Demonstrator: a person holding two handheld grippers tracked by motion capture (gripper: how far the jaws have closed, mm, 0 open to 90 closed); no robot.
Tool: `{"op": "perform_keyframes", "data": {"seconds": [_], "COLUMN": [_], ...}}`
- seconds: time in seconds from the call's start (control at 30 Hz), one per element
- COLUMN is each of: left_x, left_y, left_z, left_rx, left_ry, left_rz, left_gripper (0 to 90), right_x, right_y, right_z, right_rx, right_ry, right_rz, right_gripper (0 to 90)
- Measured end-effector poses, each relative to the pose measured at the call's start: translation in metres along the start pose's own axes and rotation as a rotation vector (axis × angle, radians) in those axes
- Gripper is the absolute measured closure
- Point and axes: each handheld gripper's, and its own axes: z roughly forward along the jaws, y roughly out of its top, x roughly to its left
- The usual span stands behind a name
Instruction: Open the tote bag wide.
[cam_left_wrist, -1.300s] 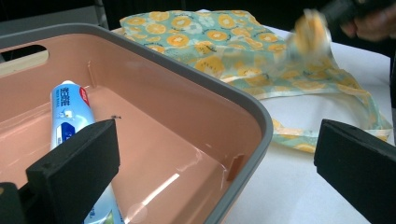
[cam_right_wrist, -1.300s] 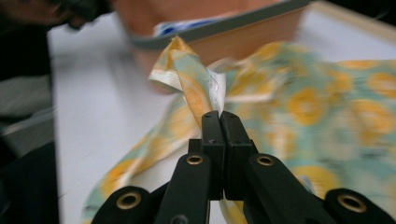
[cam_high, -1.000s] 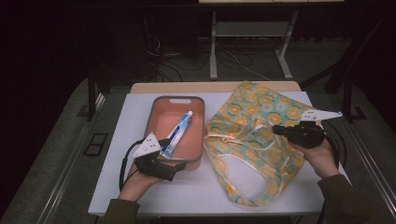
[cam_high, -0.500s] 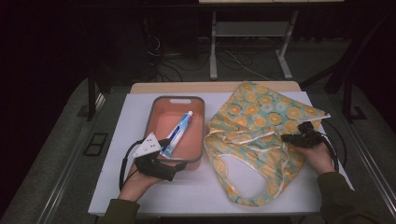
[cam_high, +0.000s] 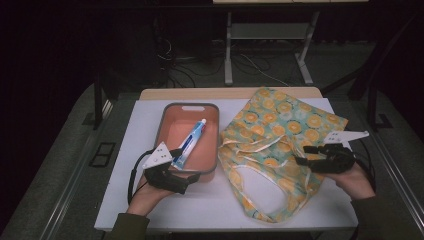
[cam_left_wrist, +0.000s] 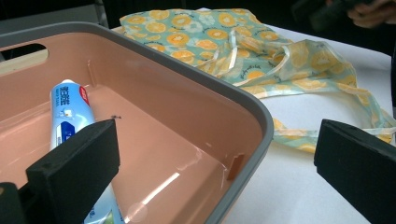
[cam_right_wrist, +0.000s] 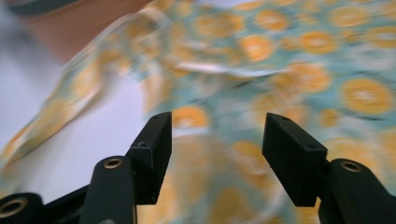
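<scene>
A blue and white toothpaste tube (cam_high: 190, 142) (cam_left_wrist: 70, 112) lies in a salmon bin with a grey rim (cam_high: 162, 125) (cam_left_wrist: 261, 116). To its right an orange-print cloth bag (cam_high: 275, 130) (cam_left_wrist: 210, 32) (cam_right_wrist: 280, 46) lies flat, handles toward me. My left gripper (cam_high: 192, 177) (cam_left_wrist: 215, 172) is wide open, one jaw inside the bin's near right corner, one outside. My right gripper (cam_high: 303, 155) (cam_right_wrist: 217, 140) hovers over the bag's right side. Its jaws have just been opening and nothing sits between them.
The white tabletop (cam_high: 130, 150) has bare room left of the bin and along the near edge. In the left gripper view the other hand (cam_left_wrist: 369, 11) shows beyond the bag. Metal stand legs (cam_high: 227, 55) and cables stand on the floor behind the table.
The right gripper has gone from shut to open and shifted toward me over the bag. The bag's right side has settled flatter. The left gripper has stayed put.
</scene>
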Motion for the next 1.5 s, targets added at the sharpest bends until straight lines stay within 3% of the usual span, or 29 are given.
{"op": "perform_keyframes", "data": {"seconds": [0.17,0.33,0.5,0.57,0.67,0.7,0.87,1.13,1.23,1.4,1.5], "left_x": [0.000,0.000,0.000,0.000,0.000,0.000,0.000,-0.001,-0.001,0.000,-0.001], "left_y": [0.000,0.000,0.000,0.000,0.000,0.000,0.000,0.000,0.000,0.000,0.000], "left_z": [0.000,0.000,0.000,0.000,0.000,0.000,0.000,0.000,0.000,0.001,0.001], "left_rx": [0.002,0.003,0.004,0.004,0.004,0.004,0.004,0.006,0.007,0.005,0.006], "left_ry": [0.001,0.002,0.004,0.004,0.004,0.004,0.005,0.007,0.008,0.008,0.010], "left_rz": [0.001,0.002,0.004,0.003,0.003,0.003,0.003,0.004,0.004,0.002,0.003], "left_gripper": [0.0,0.0,0.0,0.0,0.0,0.0,0.0,0.0,0.0,0.0,0.0], "right_x": [0.031,0.047,0.047,0.048,0.047,0.046,0.051,0.081,0.086,0.083,0.081], "right_y": [-0.018,-0.028,-0.038,-0.040,-0.039,-0.039,-0.039,-0.051,-0.052,-0.034,-0.017], "right_z": [0.012,0.023,0.040,0.044,0.044,0.044,0.038,0.028,0.028,0.012,0.012], "right_rx": [0.098,0.179,0.273,0.300,0.304,0.302,0.290,0.311,0.317,0.171,0.137], "right_ry": [0.098,0.120,0.127,0.127,0.120,0.125,0.145,0.226,0.237,0.238,0.201], "right_rz": [-0.078,-0.133,-0.142,-0.158,-0.169,-0.171,-0.177,-0.214,-0.219,-0.188,-0.213], "right_gripper": [50.2,54.1,60.5,69.3,87.0,88.8,89.3,89.0,81.5,64.4,58.1]}}
